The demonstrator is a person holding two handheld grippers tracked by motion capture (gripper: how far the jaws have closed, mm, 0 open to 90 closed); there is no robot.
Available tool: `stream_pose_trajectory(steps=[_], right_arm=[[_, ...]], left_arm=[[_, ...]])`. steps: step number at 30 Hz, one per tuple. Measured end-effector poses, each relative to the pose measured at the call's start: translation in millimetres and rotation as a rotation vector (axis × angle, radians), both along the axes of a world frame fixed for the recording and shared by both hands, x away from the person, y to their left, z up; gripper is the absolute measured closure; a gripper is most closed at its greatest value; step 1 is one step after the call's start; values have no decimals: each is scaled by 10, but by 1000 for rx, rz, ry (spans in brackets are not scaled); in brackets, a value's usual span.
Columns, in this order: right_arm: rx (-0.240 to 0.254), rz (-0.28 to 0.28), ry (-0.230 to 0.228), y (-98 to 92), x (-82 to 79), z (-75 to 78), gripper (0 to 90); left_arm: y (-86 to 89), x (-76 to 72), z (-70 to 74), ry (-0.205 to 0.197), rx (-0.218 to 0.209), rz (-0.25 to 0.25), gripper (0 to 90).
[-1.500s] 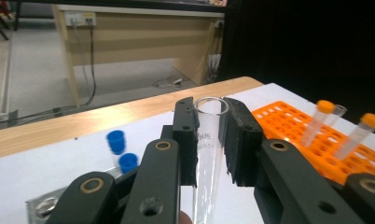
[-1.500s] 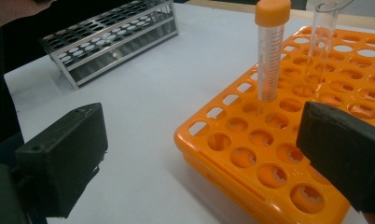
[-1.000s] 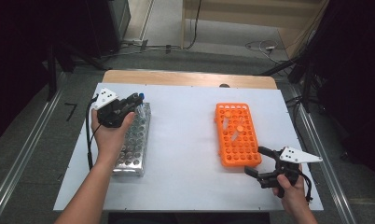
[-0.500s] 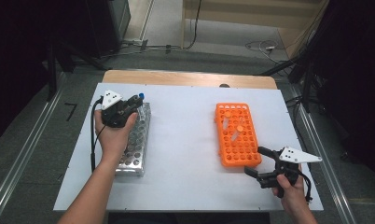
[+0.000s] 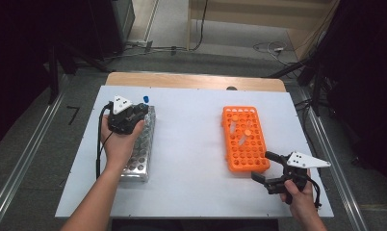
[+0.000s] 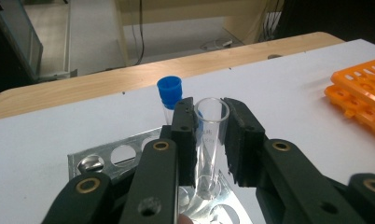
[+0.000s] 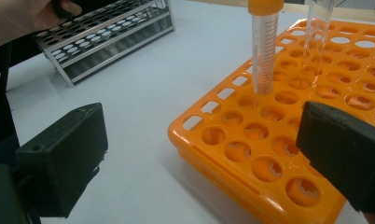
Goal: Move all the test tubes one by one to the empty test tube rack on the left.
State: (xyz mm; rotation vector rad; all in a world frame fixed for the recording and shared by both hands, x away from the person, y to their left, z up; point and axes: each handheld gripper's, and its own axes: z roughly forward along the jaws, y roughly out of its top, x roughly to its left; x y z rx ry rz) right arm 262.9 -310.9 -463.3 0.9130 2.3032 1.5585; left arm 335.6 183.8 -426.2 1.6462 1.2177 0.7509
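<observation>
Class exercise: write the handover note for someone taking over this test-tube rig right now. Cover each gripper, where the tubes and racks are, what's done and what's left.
Left gripper: shut on an open clear tube standing in the metal rack, beside a blue-capped tube.
Right gripper: open, empty, at the near corner of the orange rack.
Done: an orange-capped tube and a clear one stand in the orange rack.
Left: probably carry the gripped tube across.

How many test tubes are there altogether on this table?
4. Two stand in the metal rack: an open clear tube between the left gripper's jaws and a blue-capped tube behind. The orange rack holds an orange-capped tube and a clear one. Others may be hidden.
</observation>
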Motion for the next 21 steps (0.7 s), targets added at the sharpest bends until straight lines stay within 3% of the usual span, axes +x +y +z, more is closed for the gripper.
stream_pose_trajectory(steps=[9, 14, 17, 21], right_arm=[[0, -4, 2, -3, 2, 0, 8], [2, -12, 0, -13, 6, 8, 7], [3, -18, -1, -17, 14, 11, 8], [0, -29, 1, -15, 29, 15, 9]], left_arm=[[1, -24, 17, -4, -38, -11, 618], [22, -108, 77, -17, -114, -47, 404], [6, -191, 115, -20, -138, -89, 261], [-27, -308, 135, -24, -163, -139, 142]])
